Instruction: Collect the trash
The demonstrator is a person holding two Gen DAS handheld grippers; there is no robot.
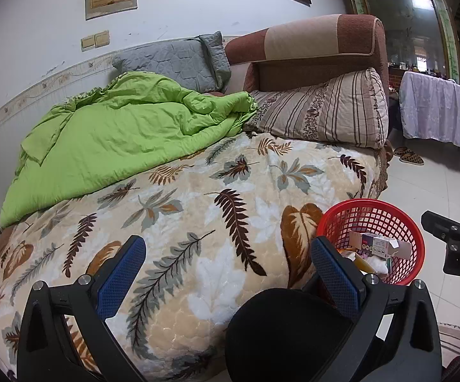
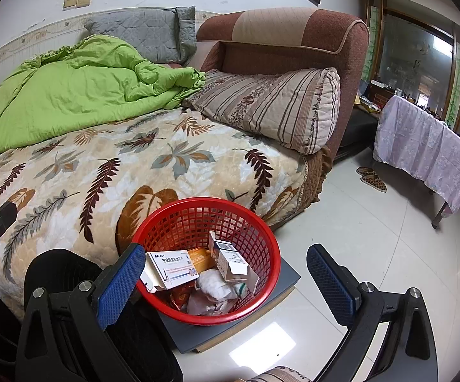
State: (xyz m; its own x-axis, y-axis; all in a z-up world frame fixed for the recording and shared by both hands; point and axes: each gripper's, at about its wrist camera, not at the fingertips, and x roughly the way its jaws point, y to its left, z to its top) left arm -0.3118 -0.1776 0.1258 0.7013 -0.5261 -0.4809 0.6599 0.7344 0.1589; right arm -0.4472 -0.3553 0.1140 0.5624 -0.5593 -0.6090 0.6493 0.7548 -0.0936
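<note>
Both the left gripper (image 1: 228, 273) and right gripper (image 2: 226, 273) gaped wide, empty. Light cardboard boxes (image 2: 172, 269) and probably crumpled paper lay in the red basket (image 2: 263, 281) beside the bed (image 2: 70, 172); its stiff rim offered hold.

Two matching black plastic two-finger grippers are being shown. On the left gripper (image 1: 228, 265) and the right gripper (image 2: 225, 272), each finger is being faced with a blue, diamond-textured pad (image 1: 120, 275), and silver round screw heads (image 1: 84, 279) are being displayed at the black angular linkage joints. White lettering is being glimpsed on the right gripper's black body, partly cut off.
</note>
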